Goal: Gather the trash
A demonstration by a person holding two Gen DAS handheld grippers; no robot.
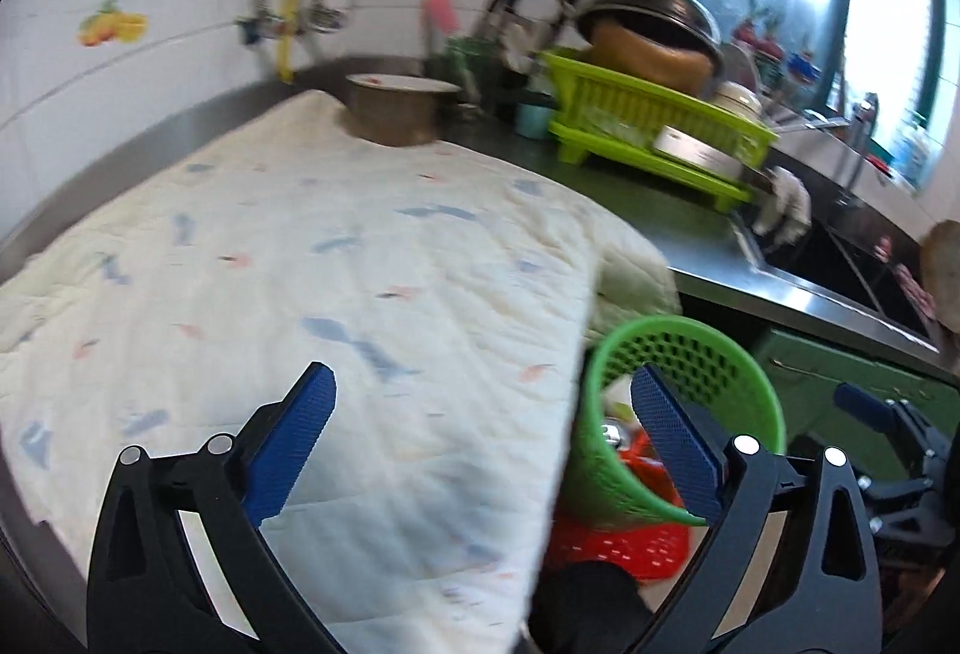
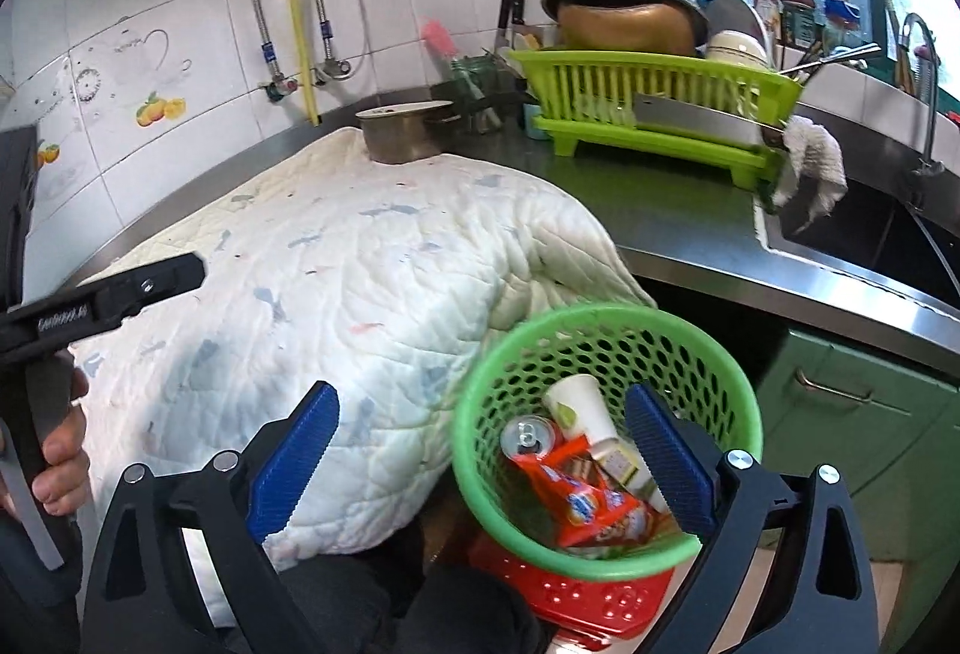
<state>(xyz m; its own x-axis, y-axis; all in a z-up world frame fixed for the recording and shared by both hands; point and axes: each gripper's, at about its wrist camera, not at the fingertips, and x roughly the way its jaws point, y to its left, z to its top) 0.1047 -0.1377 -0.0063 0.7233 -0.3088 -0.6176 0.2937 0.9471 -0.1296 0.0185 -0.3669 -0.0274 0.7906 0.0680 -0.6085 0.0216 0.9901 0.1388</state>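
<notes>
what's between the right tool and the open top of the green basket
Nothing visible. The right tool is open and empty just above the green basket, whose top is uncovered; the paper cup, can and red wrapper already lie inside.

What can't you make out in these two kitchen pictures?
- Basket contents: left wrist view, blocked by the left claw and quilt.
- Snack wrapper print: right wrist view, too small.
- Red crate: right wrist view, mostly under the basket.
- Counter under the quilt: hidden in both views.
</notes>
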